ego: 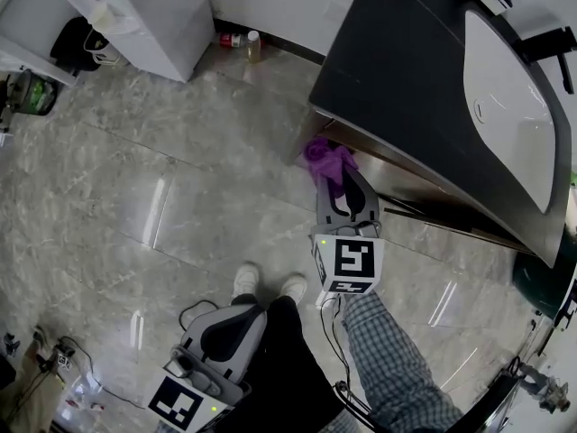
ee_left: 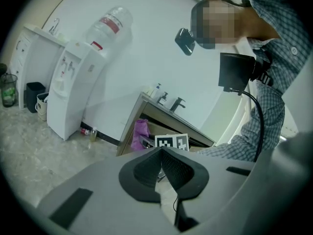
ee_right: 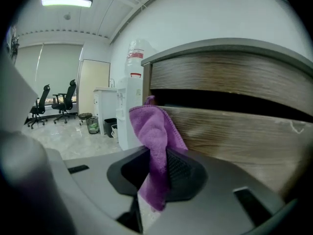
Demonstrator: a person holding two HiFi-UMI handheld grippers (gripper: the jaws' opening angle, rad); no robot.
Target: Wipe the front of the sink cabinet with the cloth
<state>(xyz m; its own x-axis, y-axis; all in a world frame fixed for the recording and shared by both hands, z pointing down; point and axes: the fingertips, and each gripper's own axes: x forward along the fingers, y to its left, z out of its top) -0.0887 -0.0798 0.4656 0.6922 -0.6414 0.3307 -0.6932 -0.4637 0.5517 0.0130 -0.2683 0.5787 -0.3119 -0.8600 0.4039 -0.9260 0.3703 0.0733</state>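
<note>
Right gripper (ee_right: 157, 163) is clamped on the purple cloth (ee_right: 154, 126), which is right up against the sink cabinet (ee_right: 234, 126) front at an end corner. Left gripper (ee_left: 161, 168) hangs well back from the cabinet, jaws together, nothing in them.

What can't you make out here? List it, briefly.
Cabinet front: head view, mostly hidden under the countertop.
Cloth contact with the cabinet: right gripper view, cloth itself covers it.
Floor bottles: head view, too small to read.

Right gripper (ego: 339, 177) outstretched, clamping cloth (ego: 325, 156); left gripper (ee_left: 161, 156) low, jaws together.
</note>
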